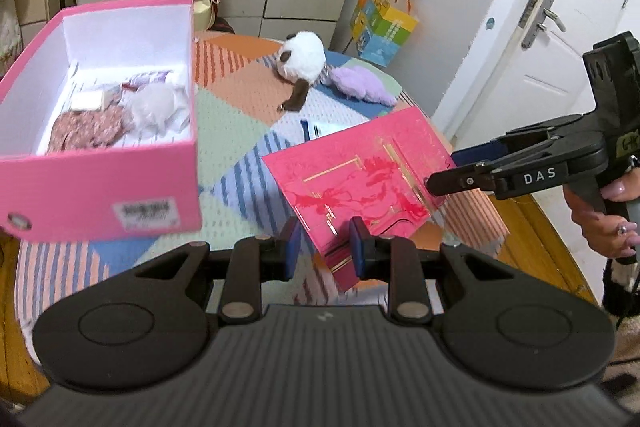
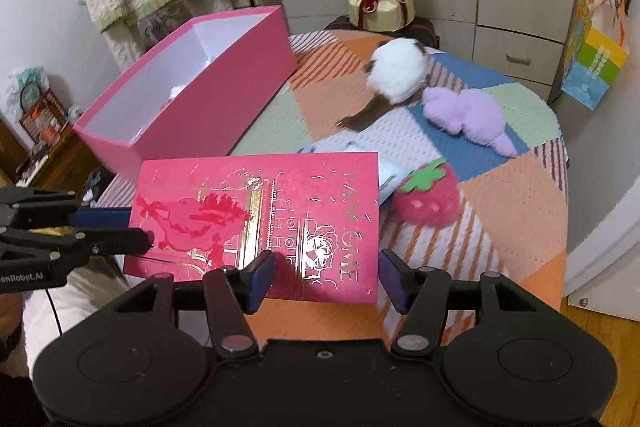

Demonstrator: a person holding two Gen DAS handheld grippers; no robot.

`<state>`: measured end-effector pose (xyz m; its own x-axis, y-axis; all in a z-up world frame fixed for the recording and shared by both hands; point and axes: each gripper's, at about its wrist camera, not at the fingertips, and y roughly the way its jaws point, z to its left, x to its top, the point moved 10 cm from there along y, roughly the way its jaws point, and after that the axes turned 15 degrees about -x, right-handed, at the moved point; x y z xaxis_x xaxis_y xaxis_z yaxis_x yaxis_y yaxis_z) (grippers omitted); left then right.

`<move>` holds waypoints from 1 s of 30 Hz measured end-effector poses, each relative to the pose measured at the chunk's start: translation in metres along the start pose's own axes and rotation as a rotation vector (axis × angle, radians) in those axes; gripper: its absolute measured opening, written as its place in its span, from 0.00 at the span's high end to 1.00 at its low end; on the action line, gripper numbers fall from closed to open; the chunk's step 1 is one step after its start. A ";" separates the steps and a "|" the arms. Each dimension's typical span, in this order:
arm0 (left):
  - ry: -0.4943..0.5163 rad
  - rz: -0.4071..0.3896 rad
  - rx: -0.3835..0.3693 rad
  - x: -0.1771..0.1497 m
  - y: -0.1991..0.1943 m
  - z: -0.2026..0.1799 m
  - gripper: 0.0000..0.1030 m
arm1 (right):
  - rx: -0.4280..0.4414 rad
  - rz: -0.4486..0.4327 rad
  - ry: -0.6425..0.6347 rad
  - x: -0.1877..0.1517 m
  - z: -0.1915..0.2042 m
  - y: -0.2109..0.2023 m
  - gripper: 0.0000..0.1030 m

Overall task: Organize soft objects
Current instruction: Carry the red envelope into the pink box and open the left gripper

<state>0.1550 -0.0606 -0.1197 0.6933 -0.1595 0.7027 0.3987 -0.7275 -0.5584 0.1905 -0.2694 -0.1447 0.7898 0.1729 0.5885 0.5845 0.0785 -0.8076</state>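
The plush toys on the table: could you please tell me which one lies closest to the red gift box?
The pink strawberry plush, green-leafed, lies right beside the red gift box. The white-and-brown plush and the lilac plush sit farther back.

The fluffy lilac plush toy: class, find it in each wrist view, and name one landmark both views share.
Left wrist view: lilac plush toy lies upper centre-right, just right of the white-and-brown plush animal.
Right wrist view: upper right, below-right of that animal.
Shared landmark: the open pink cardboard box.
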 end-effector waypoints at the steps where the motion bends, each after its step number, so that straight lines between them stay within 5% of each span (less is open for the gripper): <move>1: -0.008 0.002 -0.005 -0.004 -0.005 0.001 0.77 | -0.004 0.001 -0.009 -0.002 0.005 -0.003 0.38; 10: -0.022 -0.027 -0.027 -0.006 -0.063 0.010 0.77 | 0.016 -0.045 -0.067 0.007 0.049 -0.035 0.38; 19: 0.094 -0.195 0.115 0.032 -0.131 0.031 0.74 | 0.056 -0.224 -0.143 0.068 0.102 -0.062 0.38; 30: 0.080 -0.274 0.277 0.061 -0.149 0.096 0.74 | 0.167 -0.318 -0.245 0.159 0.163 -0.011 0.40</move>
<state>0.1956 0.1020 -0.0362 0.4945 -0.0442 0.8681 0.7167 -0.5442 -0.4360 0.2796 -0.0826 -0.0483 0.4960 0.3412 0.7985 0.7377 0.3195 -0.5948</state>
